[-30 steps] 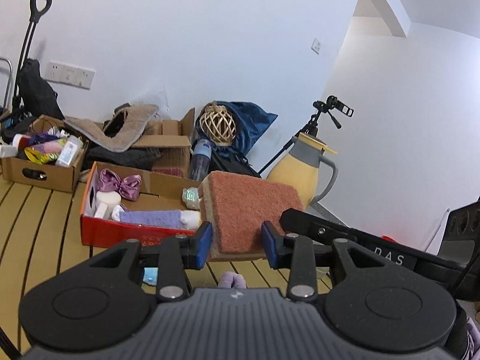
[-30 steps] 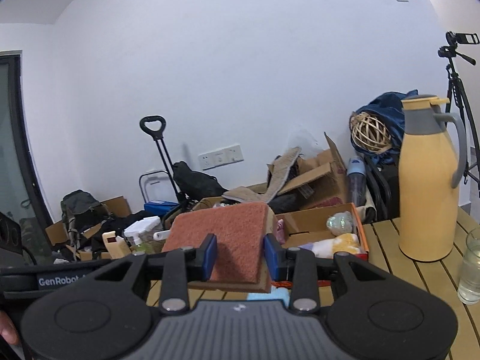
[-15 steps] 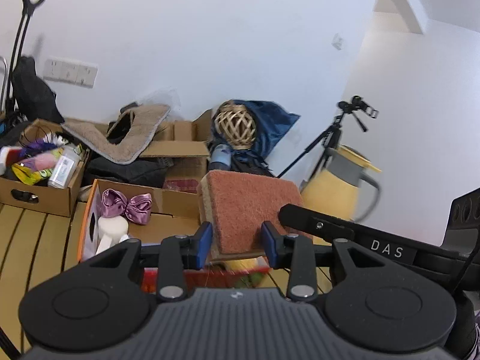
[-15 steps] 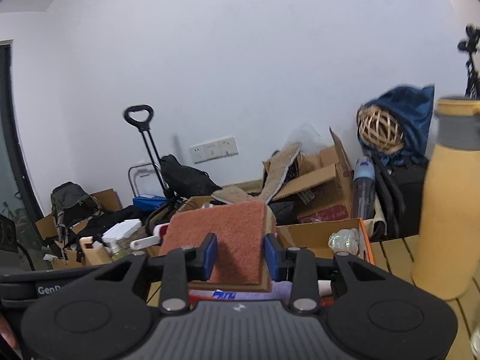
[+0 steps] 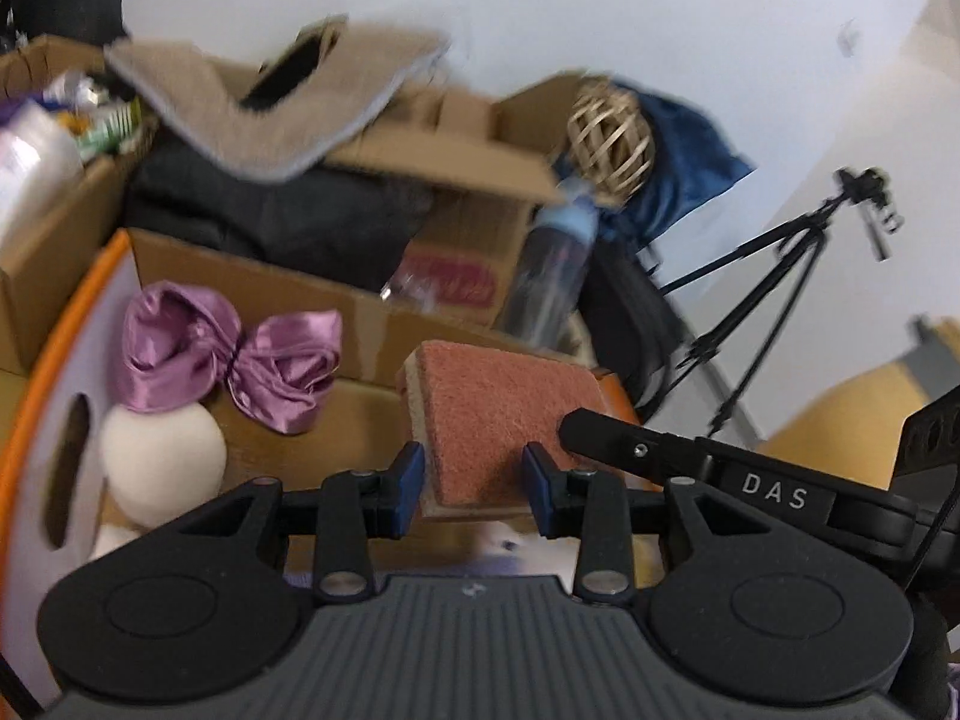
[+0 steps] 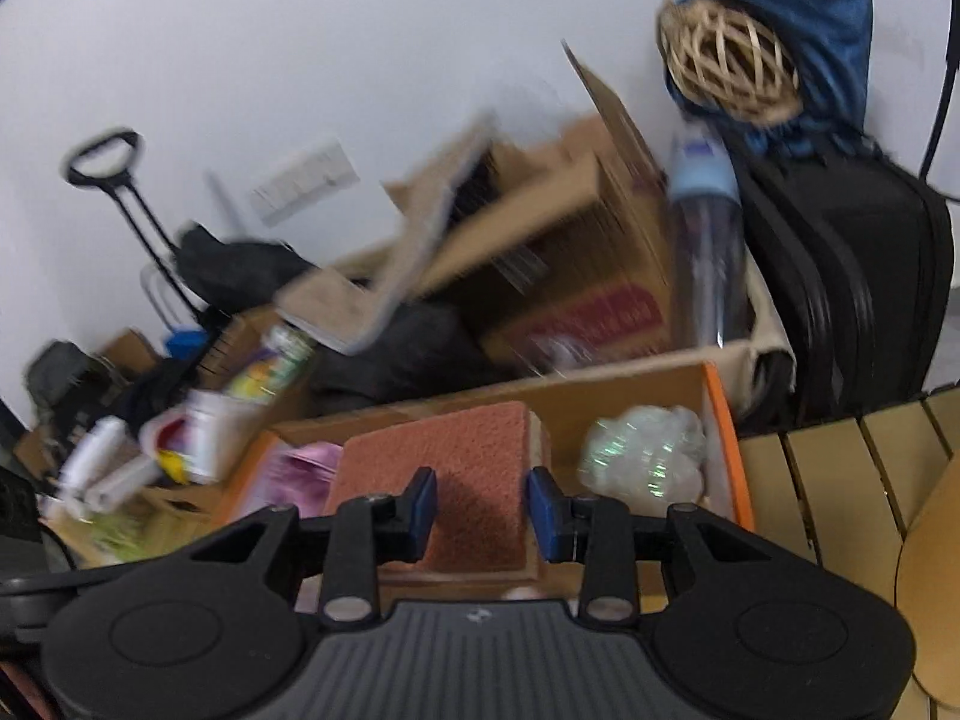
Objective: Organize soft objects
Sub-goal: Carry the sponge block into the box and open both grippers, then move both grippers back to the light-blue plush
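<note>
I have the sponge (image 5: pixel 492 414) clamped by both the left gripper (image 5: pixel 474 489) and right gripper (image 6: pixel 480 510), above the orange box (image 6: pixel 729 450). It looks light, squashy; edge grips suit it, bow (image 5: pixel 228 360) at ten o'clock.

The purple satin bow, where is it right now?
In the left wrist view the purple satin bow lies inside the orange-rimmed box, left of the held sponge, just above the white ball.
</note>
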`<act>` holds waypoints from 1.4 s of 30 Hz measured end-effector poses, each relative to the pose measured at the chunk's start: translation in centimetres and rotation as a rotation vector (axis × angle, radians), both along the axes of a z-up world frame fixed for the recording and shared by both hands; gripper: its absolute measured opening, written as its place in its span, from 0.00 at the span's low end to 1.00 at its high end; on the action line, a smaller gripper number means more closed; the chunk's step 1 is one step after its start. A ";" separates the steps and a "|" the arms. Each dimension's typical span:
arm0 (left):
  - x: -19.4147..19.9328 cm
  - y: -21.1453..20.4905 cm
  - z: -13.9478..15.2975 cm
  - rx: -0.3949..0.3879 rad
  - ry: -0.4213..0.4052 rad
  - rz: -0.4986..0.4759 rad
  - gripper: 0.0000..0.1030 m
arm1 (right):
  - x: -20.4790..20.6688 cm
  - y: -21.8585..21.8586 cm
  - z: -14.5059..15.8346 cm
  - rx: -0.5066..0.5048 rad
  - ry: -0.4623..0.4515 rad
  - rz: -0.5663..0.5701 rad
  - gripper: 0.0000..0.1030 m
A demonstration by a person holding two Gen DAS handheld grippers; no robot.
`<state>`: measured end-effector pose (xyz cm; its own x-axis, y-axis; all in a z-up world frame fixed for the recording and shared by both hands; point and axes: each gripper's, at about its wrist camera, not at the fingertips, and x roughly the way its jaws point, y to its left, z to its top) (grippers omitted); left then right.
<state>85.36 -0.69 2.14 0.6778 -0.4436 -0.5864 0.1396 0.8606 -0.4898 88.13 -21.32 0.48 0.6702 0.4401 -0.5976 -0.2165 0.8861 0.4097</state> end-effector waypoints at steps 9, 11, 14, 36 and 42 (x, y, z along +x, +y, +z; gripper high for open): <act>2.0 -1.9 -1.9 0.110 0.033 -0.020 0.40 | 3.4 -0.7 -3.4 0.017 0.087 -0.052 0.43; 1.1 -1.7 -1.0 0.129 0.020 -0.020 0.40 | 2.4 -1.0 -2.2 0.013 0.065 -0.053 0.43; -1.1 -1.1 1.4 0.161 -0.018 -0.014 0.40 | 0.4 -1.4 0.6 -0.015 0.021 -0.036 0.43; -44.3 4.0 5.1 0.311 -0.431 0.103 0.96 | -40.0 -2.9 11.2 -0.226 -0.496 0.176 0.76; -51.4 4.8 1.4 0.340 -0.382 0.156 0.98 | -47.9 -2.9 6.7 -0.217 -0.502 0.157 0.78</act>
